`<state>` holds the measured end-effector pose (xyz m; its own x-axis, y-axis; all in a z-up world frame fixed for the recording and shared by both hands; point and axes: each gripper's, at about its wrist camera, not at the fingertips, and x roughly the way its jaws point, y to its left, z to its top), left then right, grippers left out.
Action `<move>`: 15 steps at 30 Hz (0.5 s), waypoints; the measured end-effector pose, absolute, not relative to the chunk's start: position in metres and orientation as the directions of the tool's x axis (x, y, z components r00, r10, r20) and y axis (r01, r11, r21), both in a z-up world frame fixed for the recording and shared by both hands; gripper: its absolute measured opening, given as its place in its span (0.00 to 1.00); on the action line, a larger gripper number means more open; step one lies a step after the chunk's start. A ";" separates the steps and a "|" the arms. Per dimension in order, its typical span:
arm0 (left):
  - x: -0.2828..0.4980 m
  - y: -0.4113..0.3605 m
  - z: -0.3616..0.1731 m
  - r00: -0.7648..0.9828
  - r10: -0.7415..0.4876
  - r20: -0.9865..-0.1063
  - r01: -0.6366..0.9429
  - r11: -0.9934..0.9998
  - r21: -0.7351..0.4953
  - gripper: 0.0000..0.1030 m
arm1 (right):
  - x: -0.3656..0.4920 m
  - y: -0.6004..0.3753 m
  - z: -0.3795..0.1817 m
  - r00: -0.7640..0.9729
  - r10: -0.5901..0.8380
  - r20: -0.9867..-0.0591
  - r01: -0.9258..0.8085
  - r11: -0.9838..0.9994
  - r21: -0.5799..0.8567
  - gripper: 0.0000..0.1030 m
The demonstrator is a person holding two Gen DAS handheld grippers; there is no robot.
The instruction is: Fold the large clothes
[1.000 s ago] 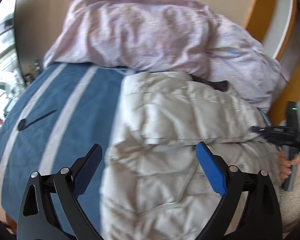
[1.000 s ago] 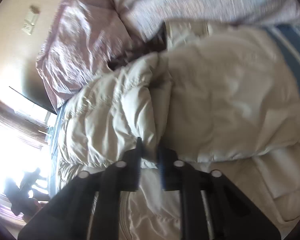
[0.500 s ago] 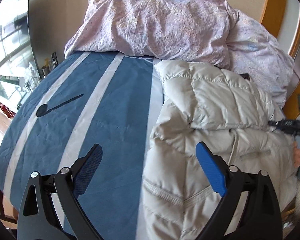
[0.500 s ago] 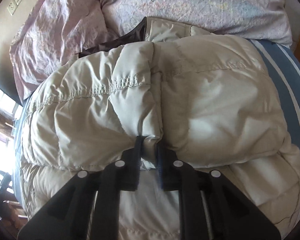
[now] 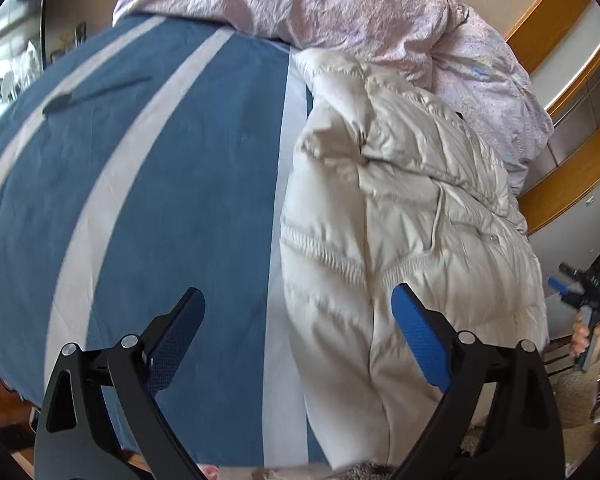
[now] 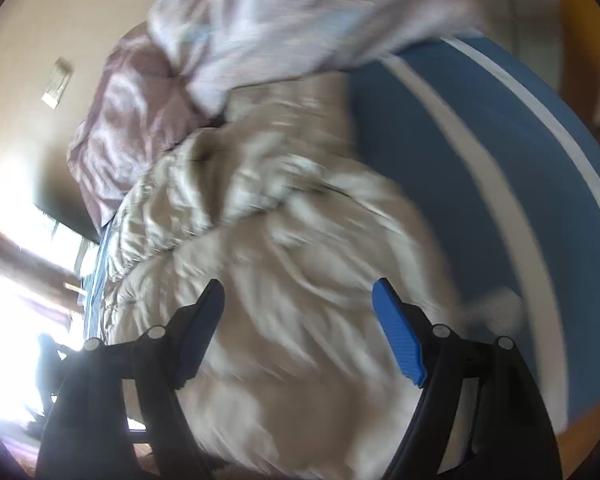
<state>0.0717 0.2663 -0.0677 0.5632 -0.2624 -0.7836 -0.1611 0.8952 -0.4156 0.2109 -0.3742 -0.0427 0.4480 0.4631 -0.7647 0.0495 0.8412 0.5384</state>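
Bedding first: a blue bedspread (image 5: 188, 184) with pale stripes covers the bed, and it serves as the landmark for everything else. On its right-hand portion, as the left wrist camera sees it, lies the cream puffer jacket (image 5: 400, 208), bunched and folded over itself, its near edge reaching the front of the bedspread and its far end running up against a crumpled pink duvet (image 5: 340, 8) heaped along the head of the bedspread. A thin dark object (image 5: 88, 94) lies on the bedspread's left part, well apart from the jacket; what it is cannot be told.

The left gripper (image 5: 298, 332) hangs above the front of the bedspread, jaws spread wide with nothing between them; its right pad is over the jacket's near fold and its left pad over bare blue cloth. Whether either pad touches the fabric cannot be told.

The right gripper (image 6: 298, 324) appears sharply only in its own blurred view, hanging over the jacket (image 6: 284, 264), with the bedspread (image 6: 480, 200) to its right. Its jaws are opening, with nothing pinched between the pads. From the left wrist camera it shows small past the bedspread's right edge, clear of the jacket, held by a hand (image 5: 580, 336)
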 end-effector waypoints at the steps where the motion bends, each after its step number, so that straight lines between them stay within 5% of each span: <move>1: 0.068 0.267 -0.071 0.558 -0.275 -0.783 -0.165 0.888 -0.430 0.92 | 0.205 -0.384 -0.047 0.447 0.465 -0.764 0.073 0.833 0.549 0.75; 15: 0.046 0.255 -0.084 0.507 -0.460 -0.729 -0.143 0.789 -0.597 0.78 | 0.162 -0.416 -0.108 0.329 0.602 -0.727 0.116 0.739 0.664 0.65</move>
